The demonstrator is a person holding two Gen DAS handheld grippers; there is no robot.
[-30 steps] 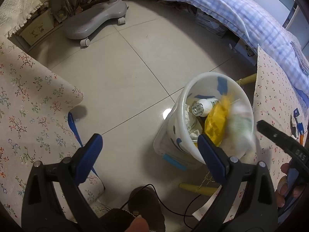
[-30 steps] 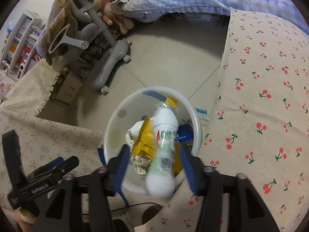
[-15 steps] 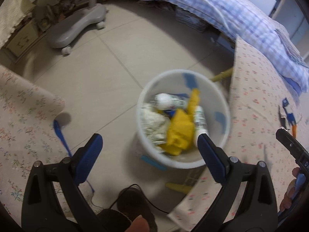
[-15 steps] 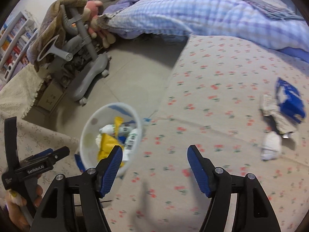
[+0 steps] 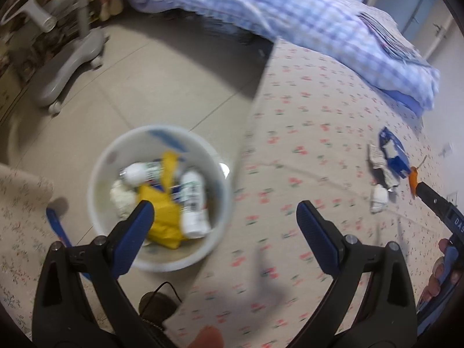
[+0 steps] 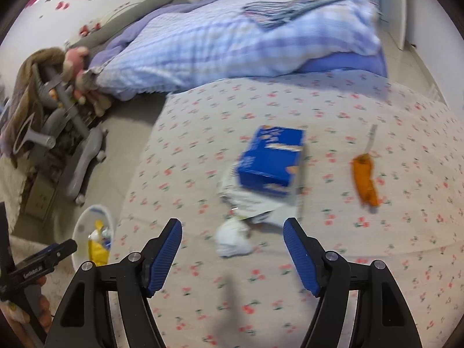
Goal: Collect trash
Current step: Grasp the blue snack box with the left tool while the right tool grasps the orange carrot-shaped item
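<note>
The bed [image 6: 290, 275], spread with a cherry-print sheet, fills the centre and right of both views; it carries the trash not yet collected. A checked quilt [image 6: 232, 37] lies heaped along the upper edge of the right wrist view, clear of the working area. The white bin [image 5: 116, 150] stands on the floor tiles just beside the bed's edge, at lower left of the left wrist view, presumably so that each item needs only a short carry; it already holds two white bottles [image 5: 192, 200], a yellow wrapper [image 5: 162, 217] and crumpled paper. My left gripper [image 5: 223, 226] hangs above the bin's rim and the bed's edge, jaws wide and empty. My right gripper [image 6: 232, 255] points at the remaining litter, jaws likewise wide and empty. Centre frame lies a blue box [image 6: 269, 159] resting on a pale printed wrapper [image 6: 252, 203]; right of these, apart, lies an orange-handled tool [image 6: 365, 179]. Smallest, a crumpled white tissue [image 6: 232, 240] sits between my right fingertips in the frame, though its height below them cannot be told; I judge it the likeliest next pick.
</note>
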